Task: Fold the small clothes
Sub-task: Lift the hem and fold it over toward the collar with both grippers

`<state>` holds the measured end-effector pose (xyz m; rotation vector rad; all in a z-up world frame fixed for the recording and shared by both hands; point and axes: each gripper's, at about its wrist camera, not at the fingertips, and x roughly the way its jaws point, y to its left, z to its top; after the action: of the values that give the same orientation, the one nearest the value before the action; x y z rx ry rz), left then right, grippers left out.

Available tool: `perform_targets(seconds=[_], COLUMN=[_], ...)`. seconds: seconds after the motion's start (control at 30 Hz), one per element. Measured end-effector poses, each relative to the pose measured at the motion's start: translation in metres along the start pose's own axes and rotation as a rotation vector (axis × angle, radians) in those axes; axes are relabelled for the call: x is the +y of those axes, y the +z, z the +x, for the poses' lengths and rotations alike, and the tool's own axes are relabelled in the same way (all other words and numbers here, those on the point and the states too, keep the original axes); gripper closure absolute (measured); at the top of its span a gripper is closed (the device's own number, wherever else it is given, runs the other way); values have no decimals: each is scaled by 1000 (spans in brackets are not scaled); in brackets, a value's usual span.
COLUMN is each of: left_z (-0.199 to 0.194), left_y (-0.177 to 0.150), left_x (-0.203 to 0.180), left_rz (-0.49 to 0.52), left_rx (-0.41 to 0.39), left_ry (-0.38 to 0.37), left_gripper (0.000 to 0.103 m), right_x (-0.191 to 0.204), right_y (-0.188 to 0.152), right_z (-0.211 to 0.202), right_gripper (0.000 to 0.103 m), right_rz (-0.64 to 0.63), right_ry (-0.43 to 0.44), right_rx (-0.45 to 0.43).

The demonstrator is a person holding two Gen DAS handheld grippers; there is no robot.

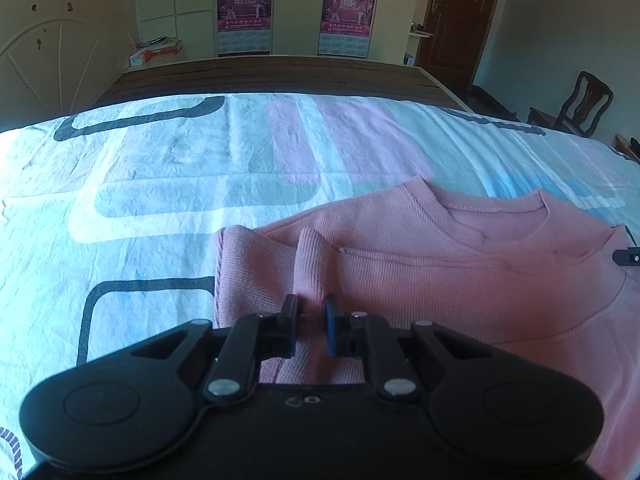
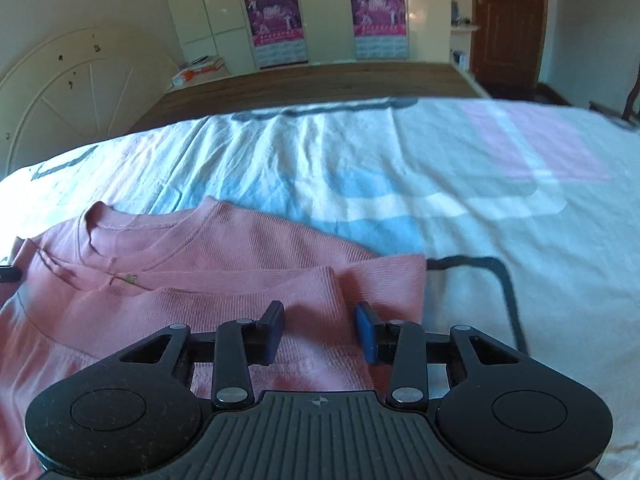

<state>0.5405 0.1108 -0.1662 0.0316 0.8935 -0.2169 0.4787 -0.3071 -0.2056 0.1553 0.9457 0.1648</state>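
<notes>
Black tong housings fill the bottom of both views, so start from what lies past them. Your bed sheet (image 1: 168, 168), patterned in pale blue, white and pink, spreads from 9 o'clock to 3 o'clock. On it lies the pink sweater (image 1: 420, 280), at 3 o'clock in the left view and 9 o'clock in the right, collar pointing toward 12. Its hem half looks doubled up over the chest, with both folded sleeve cuffs tucked in, so you appear to be mid-fold, bringing the bottom edge toward the collar.

Your left tongs (image 1: 312, 316) are clenched on a raised ridge of pink knit near the garment's left edge. Your right tongs (image 2: 320, 326) stand released, the fabric's folded edge lying between the fingers without being pinched.

Next, you probably need the right tongs to close on that edge so both corners travel together; otherwise the fold may skew.
</notes>
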Motion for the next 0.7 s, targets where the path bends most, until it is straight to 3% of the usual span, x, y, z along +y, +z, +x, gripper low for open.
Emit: perform_targets(seconds=[0.03,0.07,0.1,0.2,0.37,0.47,0.57,0.7], left_z=[0,-1,-5,-22,-48,-52,-40,-8], left_y=[-1,-2,-2,-2,10,21,32,27], left_x=[-1,-2,-4,-9,-7,-5,-4,-15], left_rz=[7,9,8,-1,-58,-101,-147,-104], left_rx=[-4,-11,-26,-110,-239,-302,-304,-235], left_ry=[6,10,13,31,51,89,129,193], left_gripper=[91,92,93,94,94,94,94,94], right_x=[1,6,8,12,18,26,28,27], right_y=[-2,-3,-3,-4,5,15,28,32], right_z=[2,0,-1,-14,-50,-55,-41,-6], right_gripper=[64,75,95,97,98,98,98,98], right_rz=[-5,-31,-38,-36,-35,-54,-31,-23], right_ry=[7,0,11,17,-18,-70,-111,-167], right_rx=[11,5,10,-33,-224,-293,-296,-222])
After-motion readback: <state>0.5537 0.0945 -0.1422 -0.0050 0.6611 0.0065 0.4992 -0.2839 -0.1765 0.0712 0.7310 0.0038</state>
